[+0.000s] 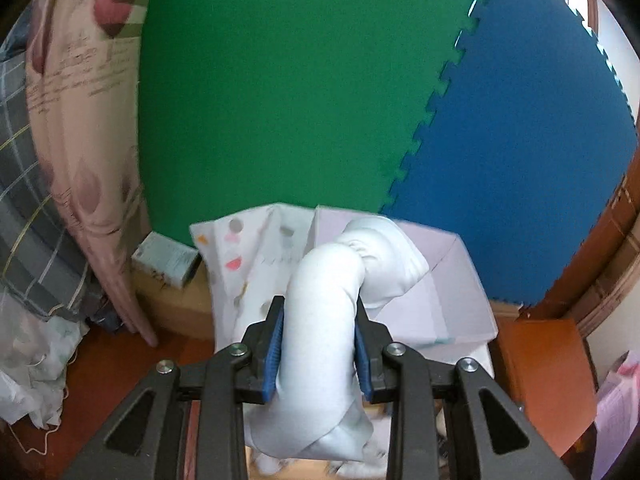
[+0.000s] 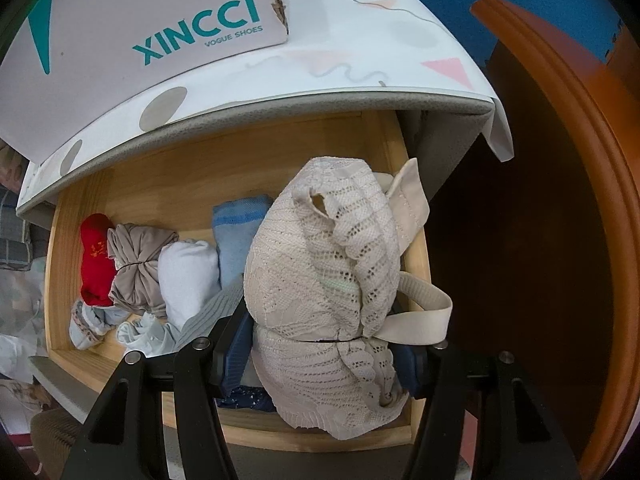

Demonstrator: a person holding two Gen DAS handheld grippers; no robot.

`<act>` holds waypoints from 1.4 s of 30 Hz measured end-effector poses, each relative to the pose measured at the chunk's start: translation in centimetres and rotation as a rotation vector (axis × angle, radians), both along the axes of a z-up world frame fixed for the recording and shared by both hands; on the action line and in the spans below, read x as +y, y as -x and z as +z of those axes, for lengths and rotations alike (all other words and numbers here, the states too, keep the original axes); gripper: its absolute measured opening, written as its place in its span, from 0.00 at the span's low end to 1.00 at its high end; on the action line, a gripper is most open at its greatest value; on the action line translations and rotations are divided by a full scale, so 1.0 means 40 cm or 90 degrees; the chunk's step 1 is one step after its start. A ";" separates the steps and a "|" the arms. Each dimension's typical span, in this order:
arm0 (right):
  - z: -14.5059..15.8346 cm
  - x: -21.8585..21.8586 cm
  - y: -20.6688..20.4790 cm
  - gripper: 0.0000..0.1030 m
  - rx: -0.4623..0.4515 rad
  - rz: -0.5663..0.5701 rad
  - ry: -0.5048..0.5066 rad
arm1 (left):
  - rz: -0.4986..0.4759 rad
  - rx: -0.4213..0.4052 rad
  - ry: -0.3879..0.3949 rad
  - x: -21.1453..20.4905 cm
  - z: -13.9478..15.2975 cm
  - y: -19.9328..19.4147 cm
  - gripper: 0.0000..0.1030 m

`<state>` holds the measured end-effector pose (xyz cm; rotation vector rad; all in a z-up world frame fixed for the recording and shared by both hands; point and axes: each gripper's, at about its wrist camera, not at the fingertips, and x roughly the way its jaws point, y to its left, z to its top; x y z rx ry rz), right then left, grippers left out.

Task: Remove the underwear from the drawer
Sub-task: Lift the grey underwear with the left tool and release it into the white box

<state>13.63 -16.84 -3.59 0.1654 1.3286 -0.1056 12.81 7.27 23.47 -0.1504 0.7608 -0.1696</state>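
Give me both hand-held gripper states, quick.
Left hand-held gripper: closed on rolled white cloth garment.
Right hand-held gripper: closed on beige lace bra.

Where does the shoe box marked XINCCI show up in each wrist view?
Left wrist: shoe box, pale lilac, lower centre-right, partly behind the white rolled garment in the left gripper.
Right wrist: shoe box, top left, logo readable.
Shared landmark: the patterned cover under the box.

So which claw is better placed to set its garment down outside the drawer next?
Probably the left claw: it grips the white rolled garment with the mat wall ahead. The right claw holds the beige lace bra directly above the open drawer.
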 end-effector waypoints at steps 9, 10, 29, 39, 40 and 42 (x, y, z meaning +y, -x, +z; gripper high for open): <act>-0.003 -0.002 0.001 0.55 0.005 -0.001 -0.003 | -0.022 0.008 -0.016 -0.145 -0.027 -0.161 0.30; -0.003 -0.002 -0.001 0.55 0.005 -0.001 -0.003 | -0.027 0.014 -0.014 -0.161 -0.043 -0.179 0.30; -0.009 -0.012 -0.009 0.55 0.011 0.001 -0.016 | -0.033 0.110 -0.131 -0.265 -0.295 -0.274 0.35; -0.008 -0.010 -0.012 0.56 0.011 0.001 -0.014 | -0.058 0.073 -0.141 -0.274 -0.271 -0.251 0.53; -0.008 -0.009 -0.012 0.56 0.011 0.002 -0.013 | -0.060 0.068 -0.140 -0.275 -0.263 -0.248 0.53; -0.008 -0.006 -0.012 0.56 0.011 0.003 -0.009 | -0.064 0.058 -0.139 -0.274 -0.247 -0.238 0.54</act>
